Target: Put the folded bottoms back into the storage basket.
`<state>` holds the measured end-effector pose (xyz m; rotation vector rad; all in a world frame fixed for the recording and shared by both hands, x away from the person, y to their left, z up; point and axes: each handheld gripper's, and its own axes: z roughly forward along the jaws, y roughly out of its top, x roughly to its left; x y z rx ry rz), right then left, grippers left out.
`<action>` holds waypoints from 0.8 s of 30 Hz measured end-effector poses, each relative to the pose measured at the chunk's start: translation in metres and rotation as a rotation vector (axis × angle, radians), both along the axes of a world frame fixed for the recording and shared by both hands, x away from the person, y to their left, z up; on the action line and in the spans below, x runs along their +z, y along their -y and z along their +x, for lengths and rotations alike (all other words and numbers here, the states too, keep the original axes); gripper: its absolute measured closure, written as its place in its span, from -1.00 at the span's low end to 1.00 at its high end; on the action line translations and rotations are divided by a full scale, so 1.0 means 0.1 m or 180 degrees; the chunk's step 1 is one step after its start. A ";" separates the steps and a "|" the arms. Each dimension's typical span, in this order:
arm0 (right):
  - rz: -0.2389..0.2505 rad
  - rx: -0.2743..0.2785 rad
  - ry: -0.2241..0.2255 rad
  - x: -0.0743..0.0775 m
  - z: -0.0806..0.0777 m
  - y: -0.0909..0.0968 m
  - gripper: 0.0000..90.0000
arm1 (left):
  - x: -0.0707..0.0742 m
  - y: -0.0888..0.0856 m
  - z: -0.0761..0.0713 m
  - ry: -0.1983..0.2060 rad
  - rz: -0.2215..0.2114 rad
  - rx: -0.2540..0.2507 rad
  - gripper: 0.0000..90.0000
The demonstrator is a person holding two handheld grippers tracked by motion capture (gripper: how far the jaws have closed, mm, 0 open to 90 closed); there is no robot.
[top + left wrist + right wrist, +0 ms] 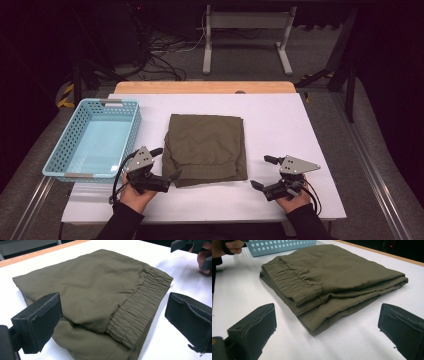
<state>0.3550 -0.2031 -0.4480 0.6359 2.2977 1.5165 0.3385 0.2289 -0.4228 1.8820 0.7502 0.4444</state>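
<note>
No readable text, label or number anywhere.

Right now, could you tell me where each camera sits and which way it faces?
High view: above the person's side, looking forward and down on the white table; both hands, left claw and right claw show.
Left gripper view: rides the left claw, facing the folded olive garment.
Right gripper view: rides the right claw, facing it too.
All share the garment.

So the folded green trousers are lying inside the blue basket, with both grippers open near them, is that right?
Not quite. The folded green trousers lie on the white table, beside the blue basket, as the high view shows. The left gripper and right gripper are indeed open near them.
</note>
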 end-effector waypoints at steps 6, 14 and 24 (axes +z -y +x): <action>-0.0013 0.0000 0.0000 0.00 0.00 -0.01 -0.94 | 0.09 0.03 0.08 0.0039 0.0061 0.0016 -0.92; -0.0016 0.0009 0.0016 0.00 0.00 -0.01 -0.94 | 0.19 0.07 0.24 -0.0001 0.0089 0.0042 -0.92; -0.0025 0.0031 0.0018 0.00 -0.01 -0.01 -0.94 | 0.28 0.17 0.45 -0.0021 0.0211 -0.0002 -0.94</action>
